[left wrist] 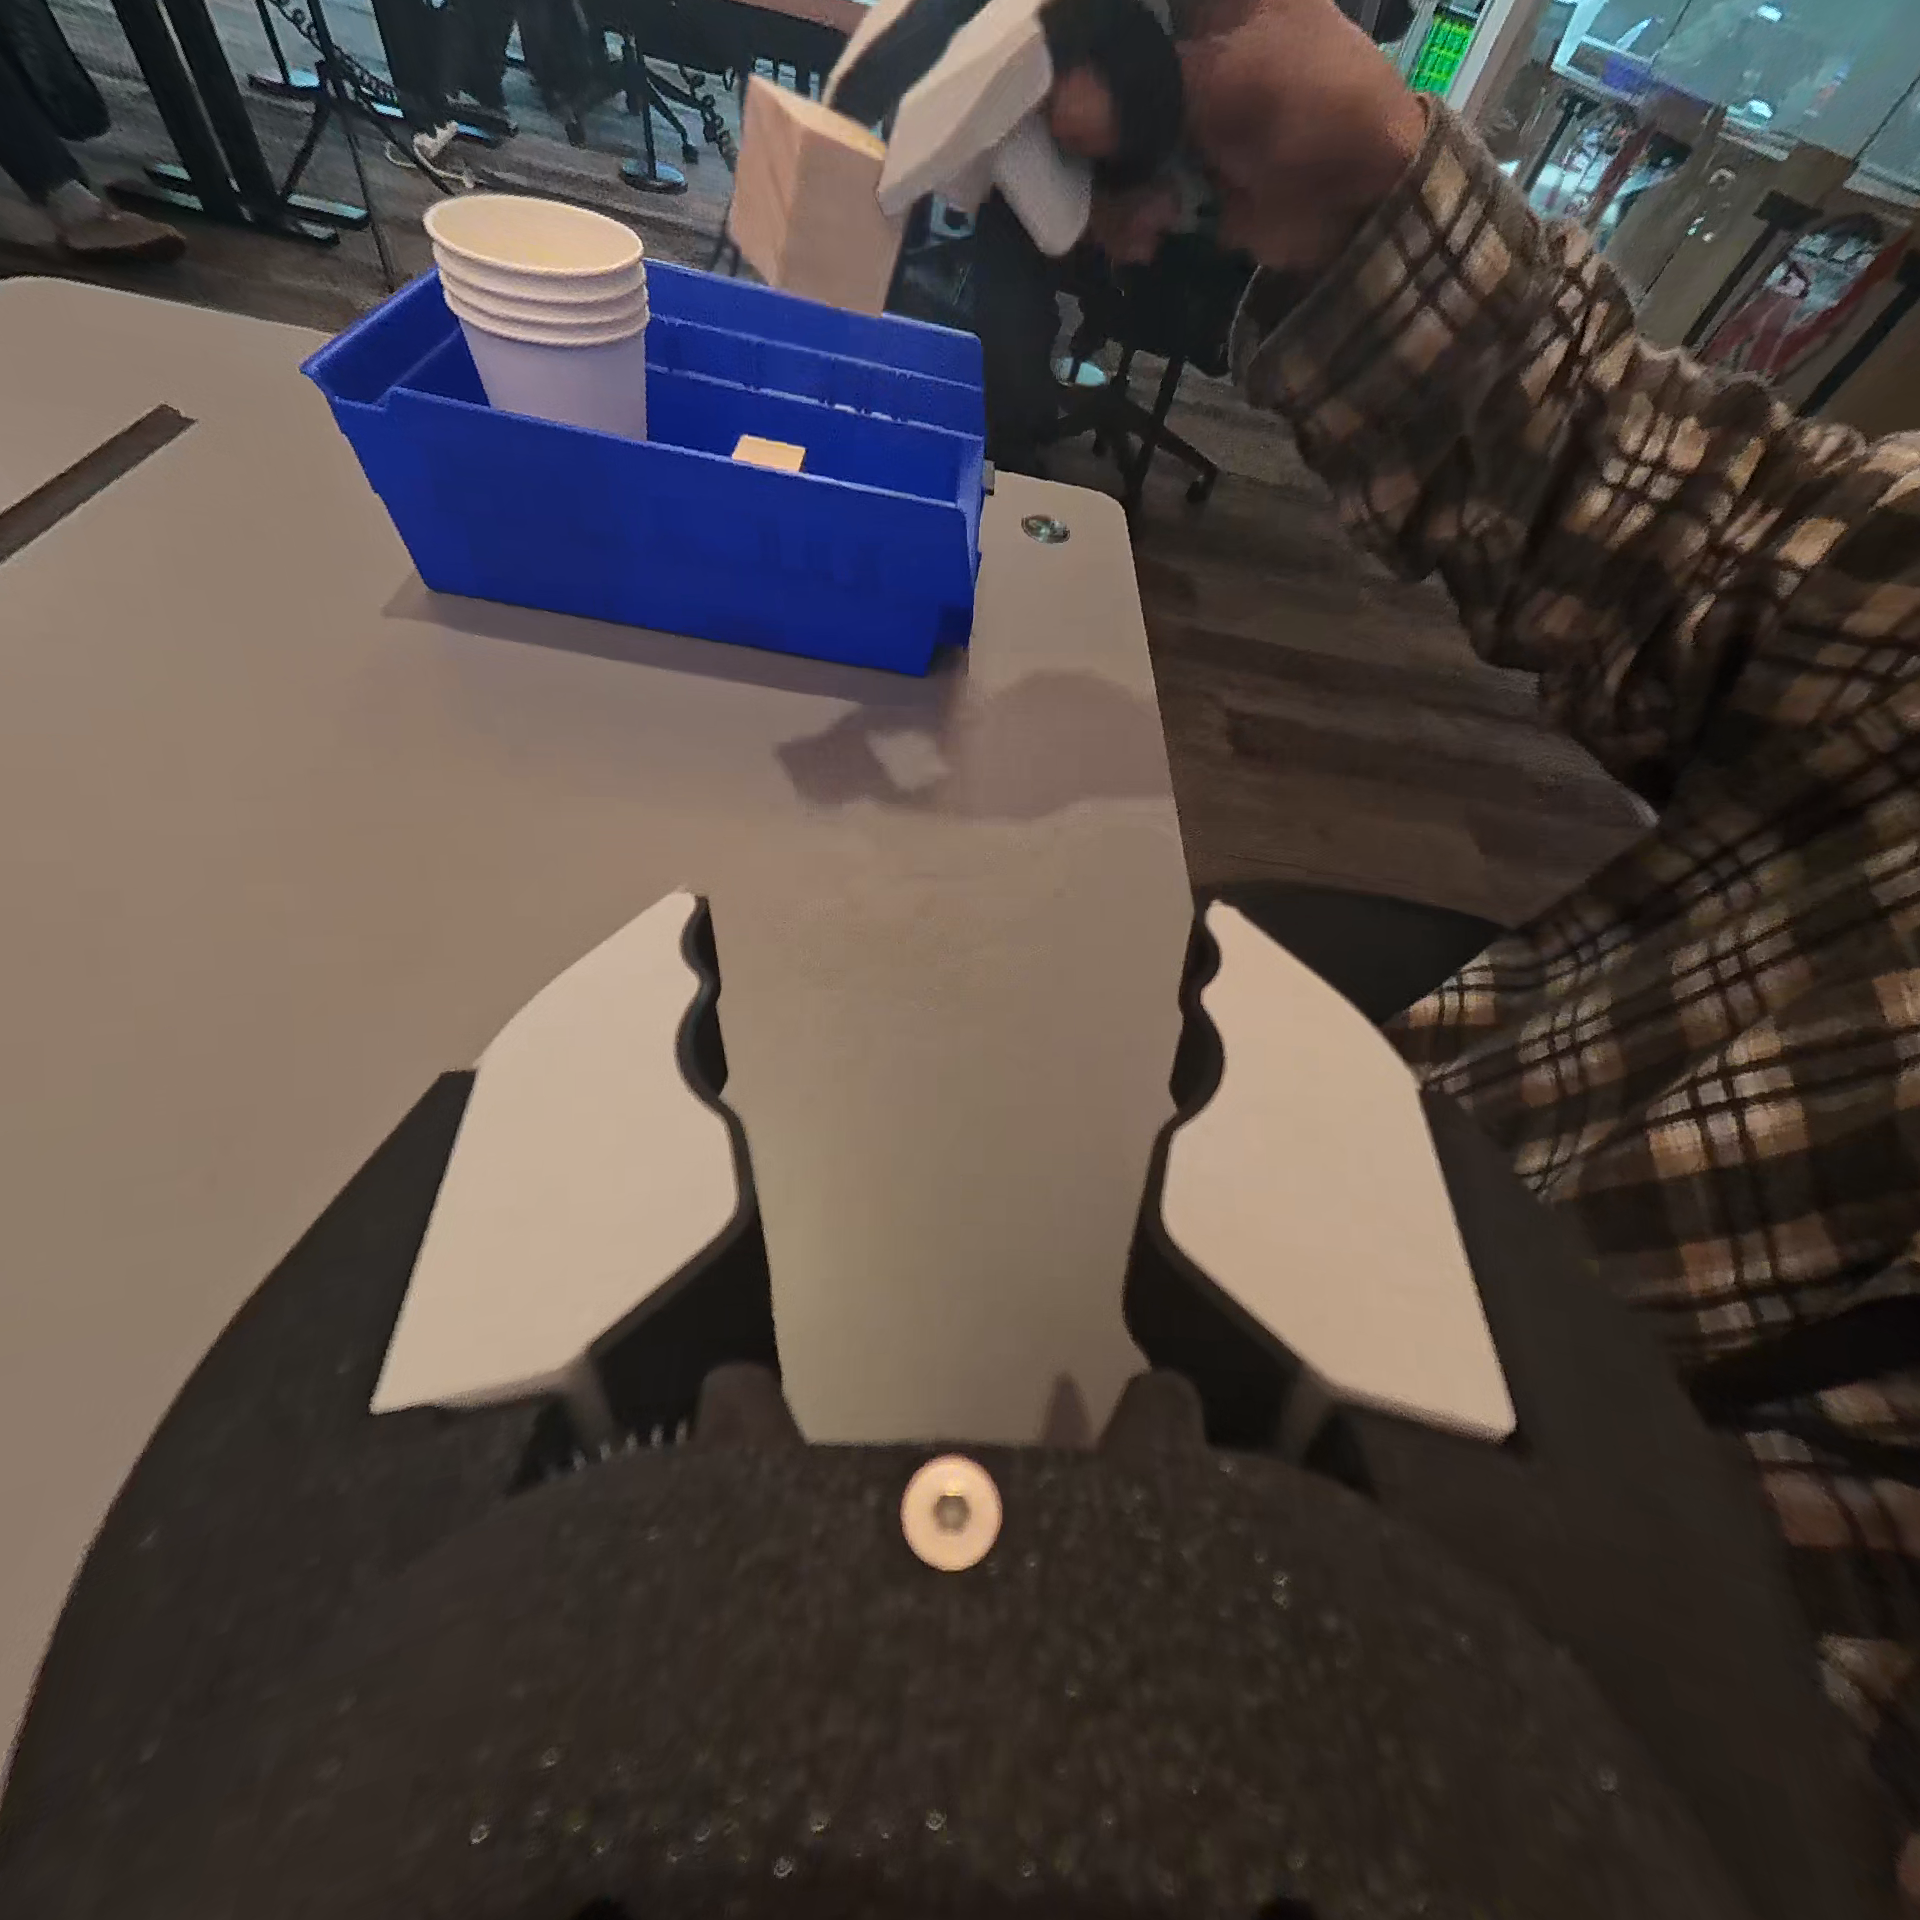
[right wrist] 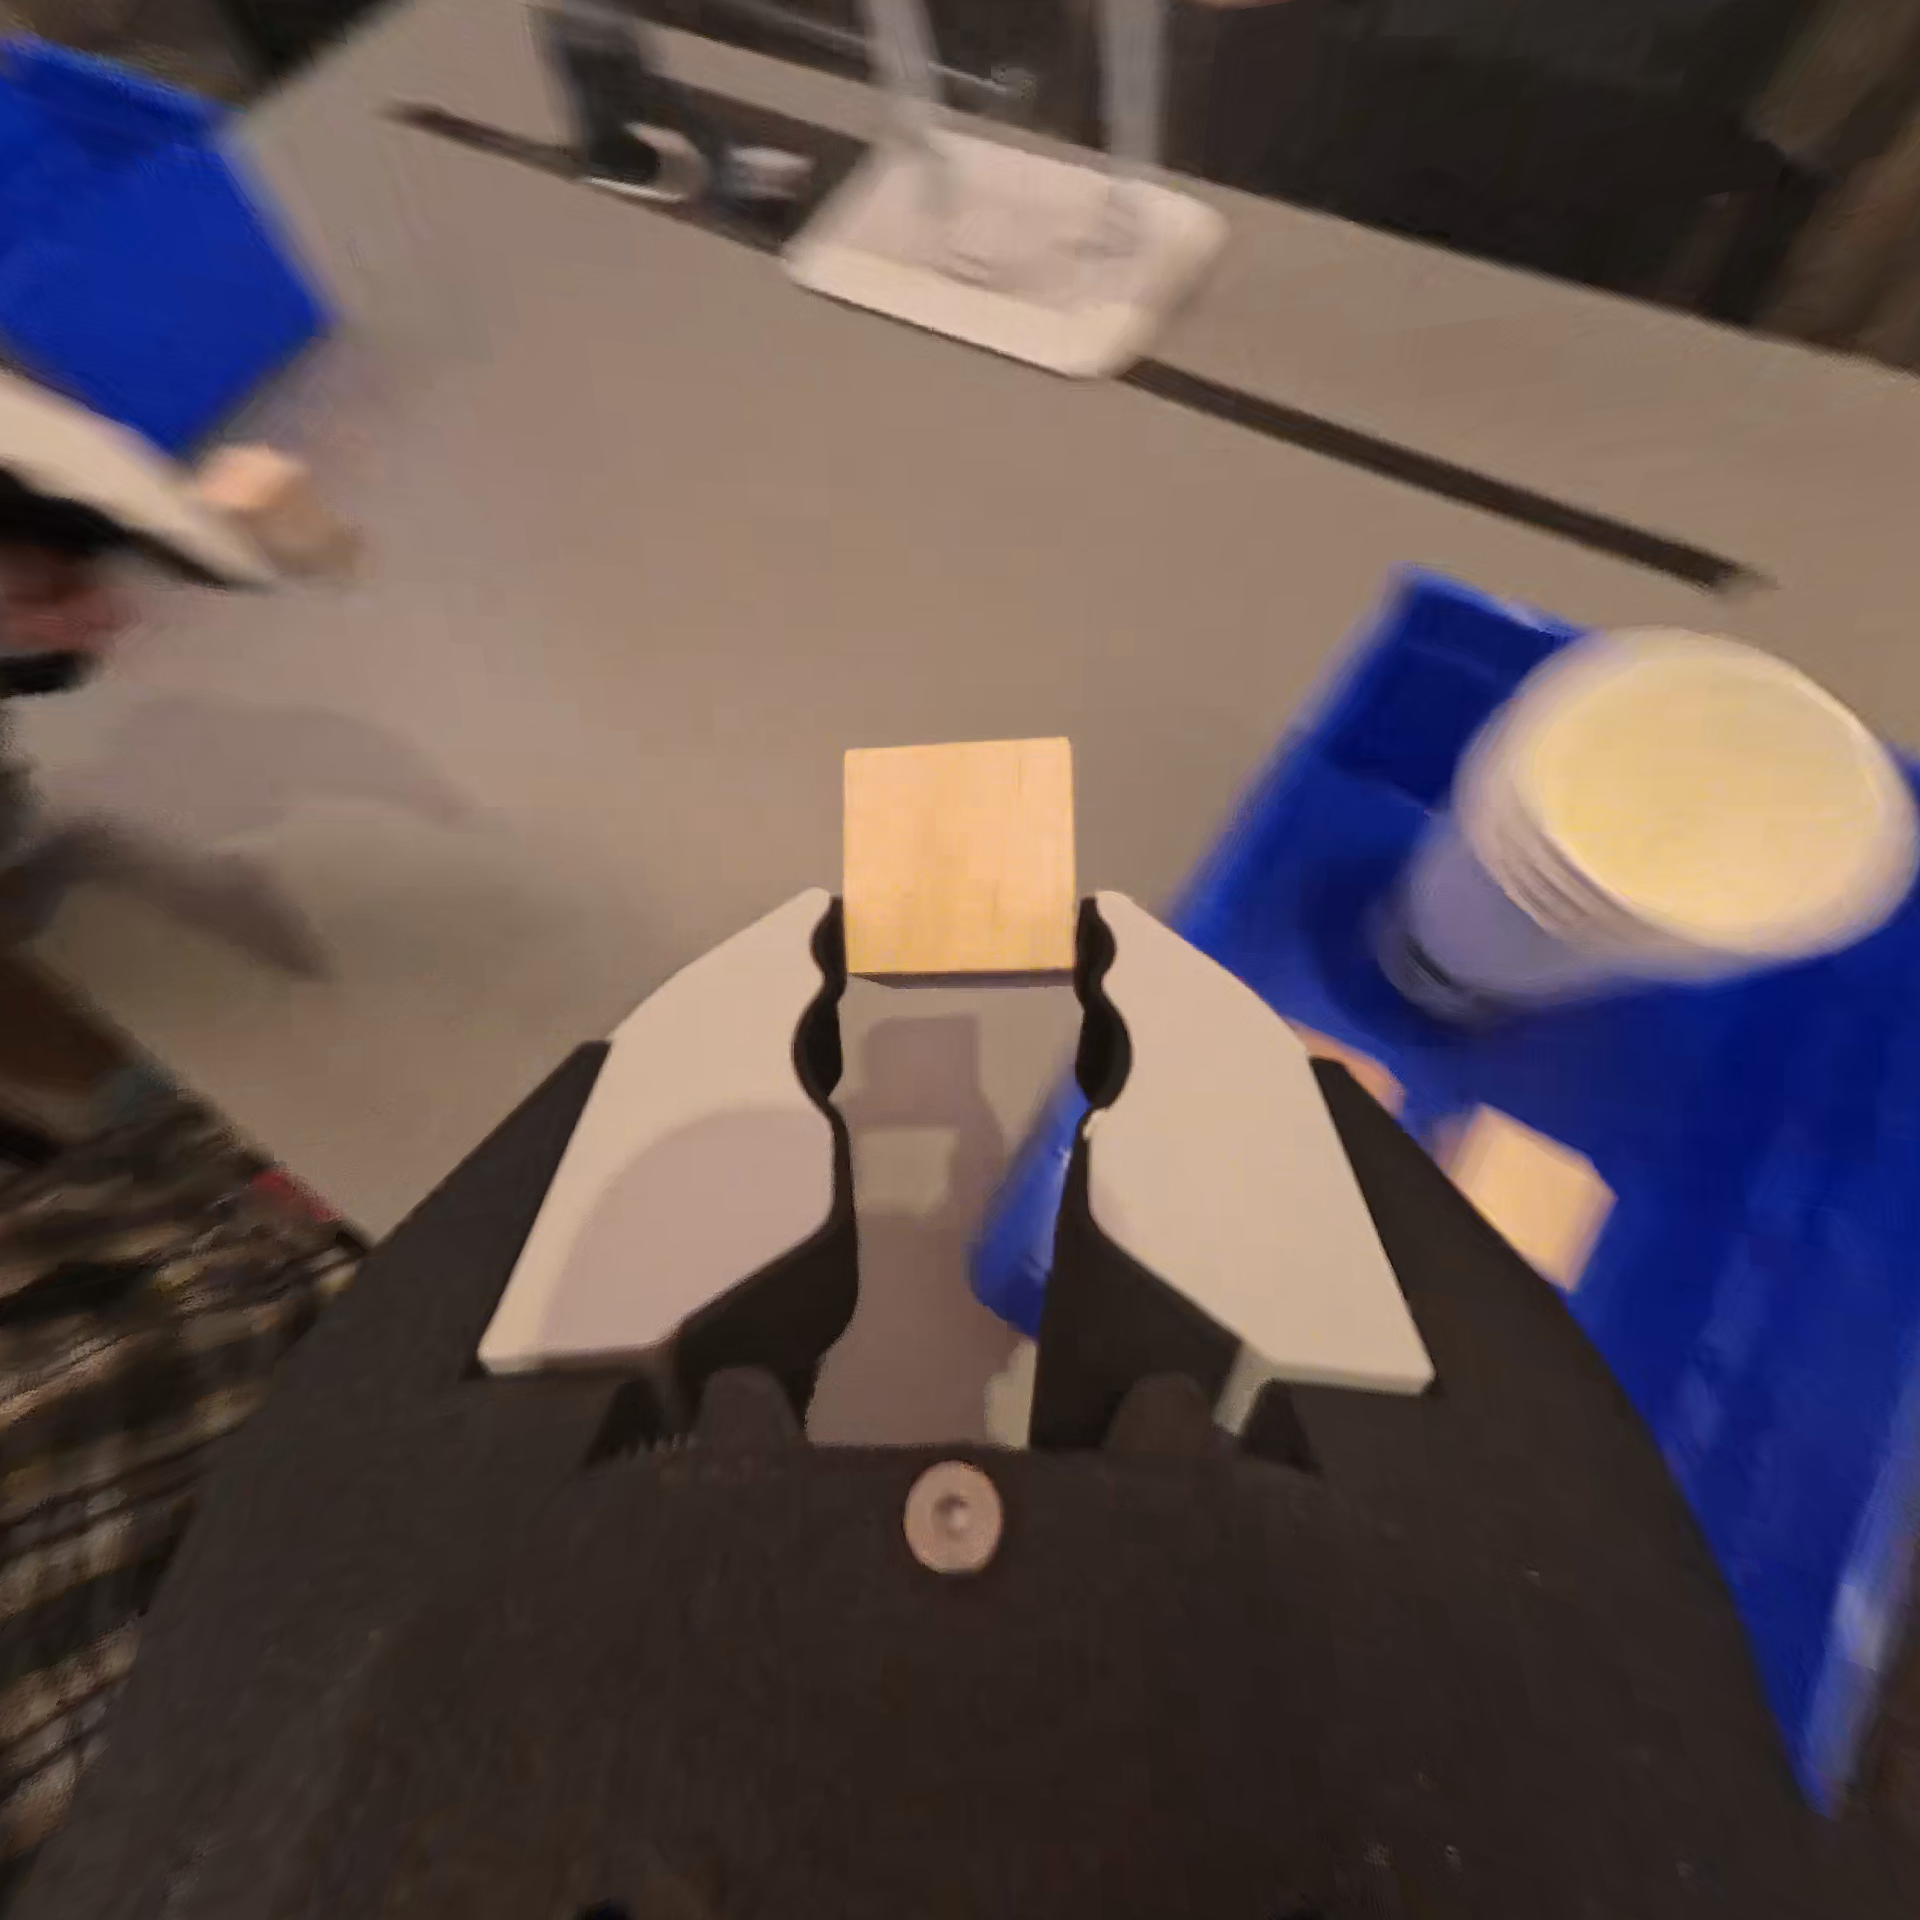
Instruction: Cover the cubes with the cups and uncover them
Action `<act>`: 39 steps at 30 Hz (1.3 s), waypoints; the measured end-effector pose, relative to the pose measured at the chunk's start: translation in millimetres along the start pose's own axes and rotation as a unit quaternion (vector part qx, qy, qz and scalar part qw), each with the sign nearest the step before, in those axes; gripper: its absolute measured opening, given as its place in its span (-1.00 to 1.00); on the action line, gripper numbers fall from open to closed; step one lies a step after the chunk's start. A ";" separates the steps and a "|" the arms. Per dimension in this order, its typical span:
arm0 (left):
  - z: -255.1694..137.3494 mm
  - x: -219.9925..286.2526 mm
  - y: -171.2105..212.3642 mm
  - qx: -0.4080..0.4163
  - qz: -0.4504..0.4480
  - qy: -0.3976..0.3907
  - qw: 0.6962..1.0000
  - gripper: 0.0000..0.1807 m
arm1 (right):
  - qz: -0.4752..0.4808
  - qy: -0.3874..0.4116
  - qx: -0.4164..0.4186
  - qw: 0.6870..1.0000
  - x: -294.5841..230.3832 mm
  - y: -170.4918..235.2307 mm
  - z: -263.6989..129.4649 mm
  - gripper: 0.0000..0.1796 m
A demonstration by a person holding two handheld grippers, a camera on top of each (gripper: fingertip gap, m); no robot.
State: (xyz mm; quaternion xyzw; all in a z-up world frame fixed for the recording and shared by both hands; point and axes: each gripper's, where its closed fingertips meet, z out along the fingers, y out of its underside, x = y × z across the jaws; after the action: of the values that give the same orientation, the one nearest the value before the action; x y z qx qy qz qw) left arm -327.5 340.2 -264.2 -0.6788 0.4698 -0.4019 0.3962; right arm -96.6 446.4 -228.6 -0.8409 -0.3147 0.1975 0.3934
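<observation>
My left gripper (left wrist: 951, 914) is open and empty, low over the grey table (left wrist: 364, 831). Ahead of it a blue bin (left wrist: 675, 540) holds a stack of white paper cups (left wrist: 551, 312) and a wooden cube (left wrist: 769, 454). My right gripper (right wrist: 956, 904) is shut on another wooden cube (right wrist: 956, 831) and holds it above the table. It also shows high in the left wrist view (left wrist: 935, 156), in a hand, with the cube (left wrist: 810, 197) at its tips. The right wrist view shows the bin (right wrist: 1714, 1299), the cups (right wrist: 1704, 800) and the bin's cube (right wrist: 1527, 1195).
A second blue bin (right wrist: 135, 281) sits at the far left and a white tray (right wrist: 1018, 249) at the back. A blurred pale block (right wrist: 270, 509) lies beside the left gripper's finger (right wrist: 104, 488). A plaid sleeve (left wrist: 1610, 831) fills the right. The table's right edge (left wrist: 1164, 727) is close.
</observation>
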 end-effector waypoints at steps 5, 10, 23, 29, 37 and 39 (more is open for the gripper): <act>0.6 6.2 10.5 -0.015 0.013 -0.008 1.000 -0.10 | 0.140 0.132 -0.067 0.979 93.7 88.0 -19.0 -0.53; 2.6 10.0 12.6 -0.043 0.036 -0.021 0.998 -0.10 | 0.202 0.176 -0.115 0.956 132.3 141.0 -0.8 -0.53; -4.1 6.0 16.6 -0.057 0.045 -0.037 0.997 -0.14 | 0.247 0.188 -0.222 0.924 150.7 189.8 22.2 -0.52; -48.9 -16.3 19.0 -0.101 0.060 -0.101 0.988 -0.05 | 0.227 0.179 -0.223 0.931 140.7 170.5 5.0 -0.03; -188.8 -87.8 99.2 -0.369 0.072 -0.179 0.909 -0.05 | 0.081 0.092 -0.033 0.992 38.2 85.5 -36.2 -0.16; -206.1 -101.1 126.7 -0.425 0.062 -0.168 0.887 -0.07 | 0.059 0.043 0.001 0.997 2.8 78.6 -32.3 -0.21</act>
State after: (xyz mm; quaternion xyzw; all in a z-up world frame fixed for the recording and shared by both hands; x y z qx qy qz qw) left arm -580.9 372.8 -322.8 -0.8093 0.5629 -0.0180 0.1670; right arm -46.5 392.2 -270.9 -0.8654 -0.2470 0.1845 0.3951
